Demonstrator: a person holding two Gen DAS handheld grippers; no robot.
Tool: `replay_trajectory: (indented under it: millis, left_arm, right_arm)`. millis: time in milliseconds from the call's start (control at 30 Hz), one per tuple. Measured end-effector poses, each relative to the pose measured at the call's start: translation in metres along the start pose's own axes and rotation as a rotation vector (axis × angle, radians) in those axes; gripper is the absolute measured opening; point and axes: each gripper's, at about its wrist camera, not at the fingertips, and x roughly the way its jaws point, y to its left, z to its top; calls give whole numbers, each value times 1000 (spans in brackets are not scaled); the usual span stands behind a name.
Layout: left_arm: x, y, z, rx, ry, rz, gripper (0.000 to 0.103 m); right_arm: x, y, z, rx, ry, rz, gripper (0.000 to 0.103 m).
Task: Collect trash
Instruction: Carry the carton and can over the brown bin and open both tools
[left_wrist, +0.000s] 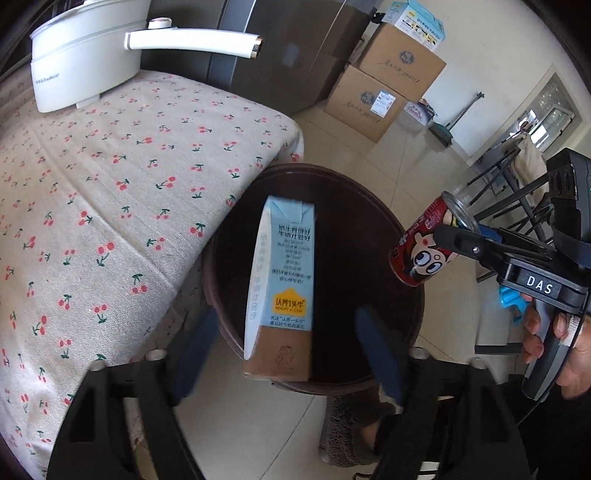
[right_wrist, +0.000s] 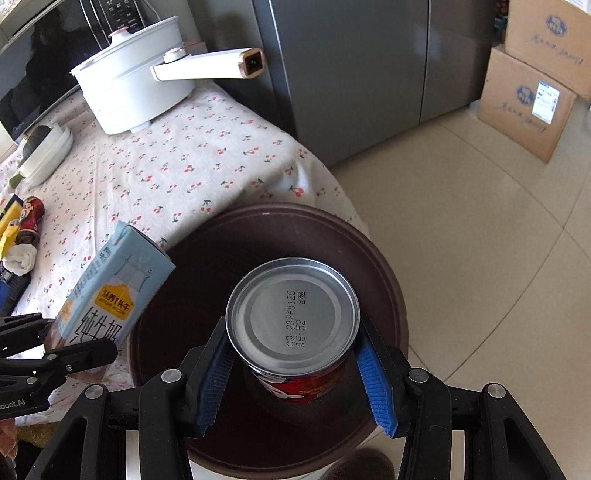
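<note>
Two tongs were in play. Left gripper (left_wrist: 280, 350) was clamped on one blue-and-brown milk carton (left_wrist: 282, 284), held above the open mouth of a single round brown bin (left_wrist: 406, 236). Right gripper (right_wrist: 291, 373) was clamped on one red drink can (right_wrist: 295, 325), its blue pads (right_wrist: 373, 376) pressing both sides and its silver base turned toward the lens, directly over the same bin (right_wrist: 384, 266).

Left wrist view alone showed the can's cartoon face (left_wrist: 428, 243), the person's right hand (left_wrist: 554, 336) on the handle, two stacked cardboard boxes (left_wrist: 384, 85) with a smaller blue box on top, and a slippered foot on the tiled floor. Right wrist view alone showed a second red can (right_wrist: 31, 218) lying near the table's left edge beside a crumpled tissue (right_wrist: 20, 258) and yellow wrappers, plus a microwave along the far edge.

Both views showed one white electric pot (left_wrist: 85, 55) at the far side of the cherry-print tablecloth (left_wrist: 110, 184), with the bin just off the table's near corner.
</note>
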Motion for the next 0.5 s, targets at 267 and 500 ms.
replay_trajectory:
  millis: [267,500]
  left_arm:
    - [-19,31,-8,-19,-16,136,103]
    - [-51,60,-16,-76,-42,168,103]
  right_arm:
    - [5,2,3,-3,13,0,56]
    - [20,23,4,-42,50,-2,56]
